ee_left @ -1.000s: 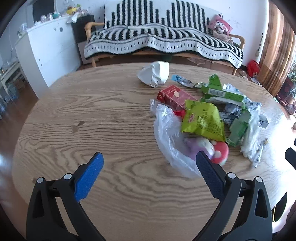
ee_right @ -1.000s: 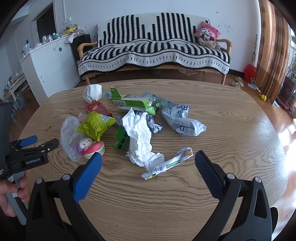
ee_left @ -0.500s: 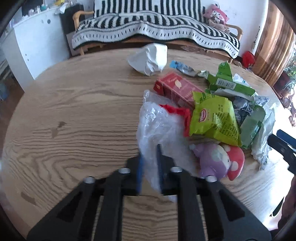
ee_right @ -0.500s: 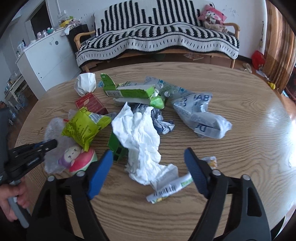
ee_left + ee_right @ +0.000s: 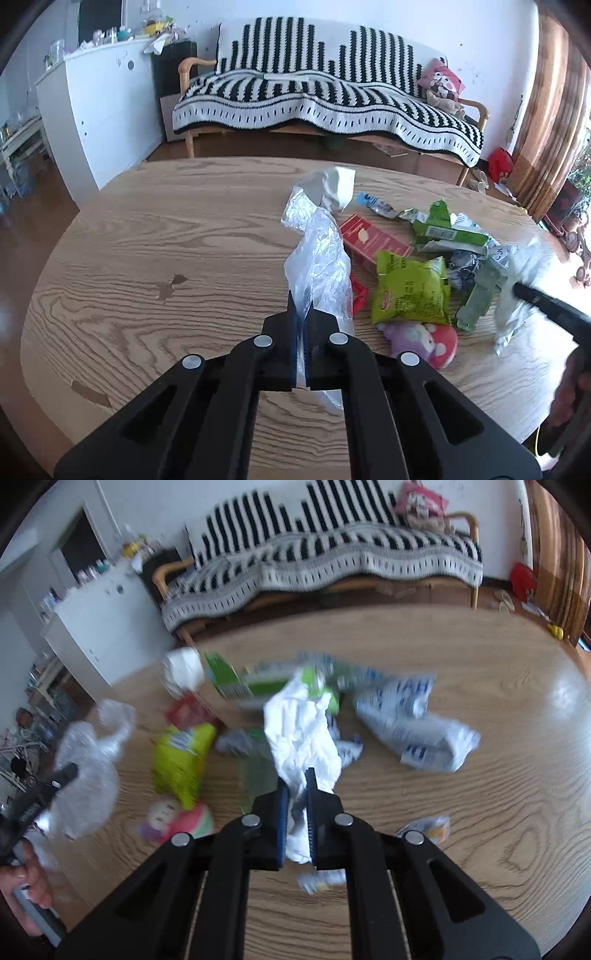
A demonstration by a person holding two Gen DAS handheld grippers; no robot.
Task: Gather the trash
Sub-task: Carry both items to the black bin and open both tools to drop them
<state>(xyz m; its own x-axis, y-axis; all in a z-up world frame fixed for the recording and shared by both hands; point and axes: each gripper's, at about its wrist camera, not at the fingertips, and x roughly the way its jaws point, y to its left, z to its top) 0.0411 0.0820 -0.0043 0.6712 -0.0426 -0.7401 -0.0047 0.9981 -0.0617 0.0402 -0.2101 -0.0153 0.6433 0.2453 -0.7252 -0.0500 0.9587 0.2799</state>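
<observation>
Trash, scattered over the right half of a round wooden table (image 5: 155, 236), with two pieces in hand and nothing yet gathered anywhere that the views show.

Nearest, bottom centre of the left wrist view: the left gripper (image 5: 302, 314), fingers pressed together on the lower end of a clear plastic bag (image 5: 319, 258), which rises crumpled toward the middle of the frame. Bottom centre of the right wrist view: the right gripper (image 5: 297, 794), fingers closed to a narrow gap on a crumpled white paper (image 5: 301, 734); this view is blurred, so whether the paper is clear of the table cannot be told.

Just beyond, lower right of the left view: a pink and purple plush toy (image 5: 424, 341) and a lime-green snack bag (image 5: 410, 291), both lying on the wood. In the right view a small printed wrapper (image 5: 428, 827) lies right of the gripper.

Middle distance: a red carton (image 5: 373, 240), a green carton (image 5: 448, 229) and, in the right view, a white and blue printed bag (image 5: 417, 727). Farther, a white paper ball (image 5: 334, 186) at upper centre.

Farthest: a striped sofa (image 5: 317, 99) along the wall.

Judged progress: early. Two items are gripped; most of the pile is untouched, and no bin shows in either view.
</observation>
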